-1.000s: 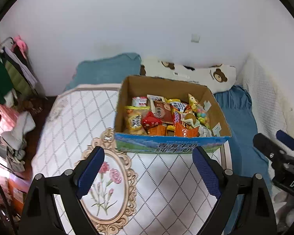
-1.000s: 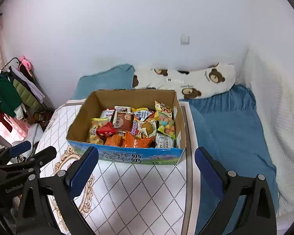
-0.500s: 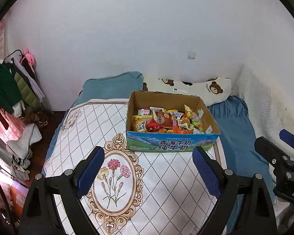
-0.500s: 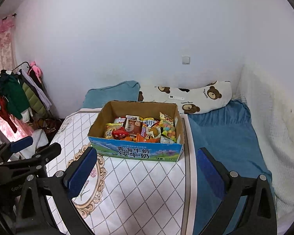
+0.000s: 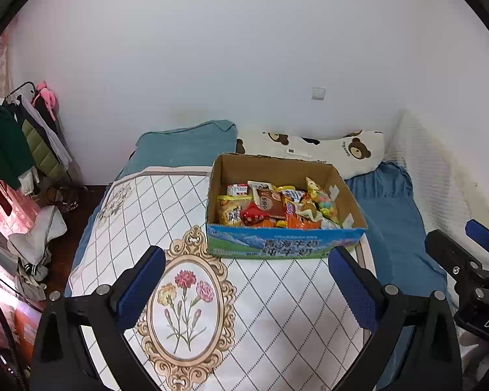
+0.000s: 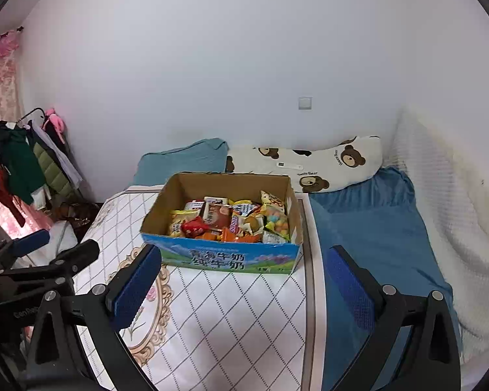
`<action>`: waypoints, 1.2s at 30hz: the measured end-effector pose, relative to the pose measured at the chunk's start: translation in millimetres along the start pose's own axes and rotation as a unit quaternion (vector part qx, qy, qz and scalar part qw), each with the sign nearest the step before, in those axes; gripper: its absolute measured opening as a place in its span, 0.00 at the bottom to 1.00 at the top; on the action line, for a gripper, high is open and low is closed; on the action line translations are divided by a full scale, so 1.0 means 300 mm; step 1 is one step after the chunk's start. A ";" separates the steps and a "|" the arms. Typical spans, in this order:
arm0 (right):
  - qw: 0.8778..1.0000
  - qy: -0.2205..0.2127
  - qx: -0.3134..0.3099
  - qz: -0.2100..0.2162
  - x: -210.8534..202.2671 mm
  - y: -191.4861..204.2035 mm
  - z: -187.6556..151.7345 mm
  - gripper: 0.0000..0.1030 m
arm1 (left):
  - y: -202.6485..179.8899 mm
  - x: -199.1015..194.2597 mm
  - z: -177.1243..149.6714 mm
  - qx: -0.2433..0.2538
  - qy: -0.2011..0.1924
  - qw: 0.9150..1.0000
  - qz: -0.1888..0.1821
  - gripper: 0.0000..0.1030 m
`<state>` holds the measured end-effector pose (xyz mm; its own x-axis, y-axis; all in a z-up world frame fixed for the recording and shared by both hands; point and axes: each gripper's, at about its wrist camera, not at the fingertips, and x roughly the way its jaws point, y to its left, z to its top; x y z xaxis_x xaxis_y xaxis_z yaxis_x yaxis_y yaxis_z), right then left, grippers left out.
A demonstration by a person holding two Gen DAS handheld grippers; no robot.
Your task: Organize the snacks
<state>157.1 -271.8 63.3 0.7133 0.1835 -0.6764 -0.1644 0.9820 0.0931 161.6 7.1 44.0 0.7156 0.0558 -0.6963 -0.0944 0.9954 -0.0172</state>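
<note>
Snacks (image 5: 270, 203) fill a cardboard box (image 5: 285, 249) that sits on our bed (image 5: 394, 228), and we take the scene from its biggest parts down. A white wall (image 5: 244, 49) rises behind the bed, with a small switch plate (image 5: 318, 93) on it. Over the bed lies a white quilt (image 5: 270, 299) with a diamond grid and a framed flower picture (image 5: 184, 303) near our end. To one side a blue sheet (image 6: 371, 228) shows bare, and a white blanket (image 6: 446, 211) runs along the side wall. At the head we see a teal pillow (image 5: 185, 143) beside a bear-print pillow (image 5: 329, 151). A clothes rack (image 6: 22, 159) stands off the far side of the bed. The box rests on the quilt toward the pillows, with a blue printed front panel and its top open; the packets are heaped inside, red, orange and yellow ones mixed. Our left hand-held gripper (image 5: 246, 288) hovers over the quilt on our side of the box, its jaws opening with nothing between them. Our right hand-held gripper (image 6: 243, 285) hovers likewise, jaws spread wide and empty, apart from the box. Each gripper shows at the edge of the other's view.
</note>
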 end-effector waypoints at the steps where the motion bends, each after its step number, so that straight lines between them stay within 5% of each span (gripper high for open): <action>1: 1.000 -0.001 0.003 -0.001 0.013 -0.004 0.005 1.00 | -0.001 0.010 0.005 -0.001 -0.001 1.000 0.002 0.99; 22: 0.999 0.025 0.012 -0.026 0.478 -0.092 0.115 1.00 | -0.021 0.377 0.068 0.008 0.060 0.998 0.030 0.99; 36: 0.998 0.060 0.016 -0.027 0.619 -0.098 0.064 1.00 | -0.025 0.491 0.075 0.008 0.087 0.996 0.029 0.99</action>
<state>307.6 -265.6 -51.1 0.6342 0.1246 -0.7631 -0.1040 0.9917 0.0756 283.1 9.7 -42.3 0.5785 0.0999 -0.8095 -0.1194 0.9922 0.0372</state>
